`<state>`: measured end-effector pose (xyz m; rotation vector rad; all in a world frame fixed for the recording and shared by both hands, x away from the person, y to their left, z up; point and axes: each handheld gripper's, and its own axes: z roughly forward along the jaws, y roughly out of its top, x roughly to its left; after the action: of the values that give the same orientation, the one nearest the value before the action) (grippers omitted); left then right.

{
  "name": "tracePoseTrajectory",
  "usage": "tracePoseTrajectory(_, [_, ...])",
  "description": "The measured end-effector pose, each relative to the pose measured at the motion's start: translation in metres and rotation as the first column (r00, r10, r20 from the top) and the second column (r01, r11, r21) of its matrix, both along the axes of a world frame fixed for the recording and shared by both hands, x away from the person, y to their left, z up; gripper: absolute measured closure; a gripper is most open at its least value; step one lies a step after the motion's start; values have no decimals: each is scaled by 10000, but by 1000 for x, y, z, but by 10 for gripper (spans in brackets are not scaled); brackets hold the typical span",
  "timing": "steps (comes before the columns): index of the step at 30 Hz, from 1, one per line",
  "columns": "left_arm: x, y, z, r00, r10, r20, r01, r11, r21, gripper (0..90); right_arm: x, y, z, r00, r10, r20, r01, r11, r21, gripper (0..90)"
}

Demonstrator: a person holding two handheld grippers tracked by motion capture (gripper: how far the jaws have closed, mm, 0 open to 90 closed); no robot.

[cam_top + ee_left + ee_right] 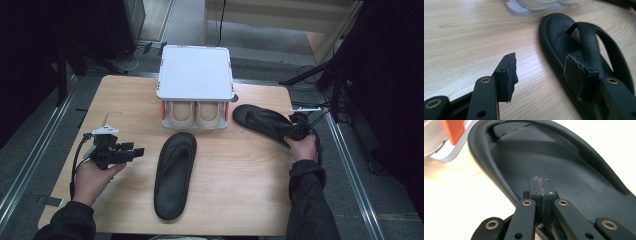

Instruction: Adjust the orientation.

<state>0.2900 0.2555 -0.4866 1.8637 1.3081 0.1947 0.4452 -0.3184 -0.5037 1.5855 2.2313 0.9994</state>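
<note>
High view: I see a wooden table (125,95) with a small grey two-tier rack (195,72) at its far middle; a pair of beige shoes (195,114) sits on the lower tier, toes toward me, beneath the flat grey top. Two black sandals lie on the table. The first sandal (175,175) rests lengthwise in the near middle, just in front of the rack and apart from it. The second sandal (262,122) lies to the right of the rack, angled from far left to near right.

My left gripper (131,149) is held above the table at the left, pointing right toward the first sandal and well short of it. In the left gripper view its jaws stand spread with bare wood between them, and the first sandal (584,50) lies just beyond the right-hand jaw.

My right gripper (291,131) sits at the near right end of the second sandal. In the right gripper view its jaws are pressed together over that sandal (564,165), at the edge of the footbed; I cannot tell whether any rim is pinched between them. An orange post (453,128) of the rack shows at upper left.
</note>
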Motion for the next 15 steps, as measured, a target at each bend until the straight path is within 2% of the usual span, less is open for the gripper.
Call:
tracePoseTrajectory(4, [1,0,1,10000,5,98,-4,10000,-66,434,-5,6,1,10000,-21,-56,20,9999,-155,900])
tracePoseTrajectory(5, [2,0,2,10000,-52,2,52,10000,-27,434,-5,7,1,10000,49,-11,-49,9998,-186,900])
tracePoseTrajectory(8, [2,-3,3,9997,-164,164,164,9999,-9,431,-9,11,1,9999,105,-90,-106,9999,-119,900])
tracePoseTrajectory(15, [2,-3,4,9997,-182,137,182,9998,30,430,-14,25,1,9993,335,-170,-337,9993,-130,900])
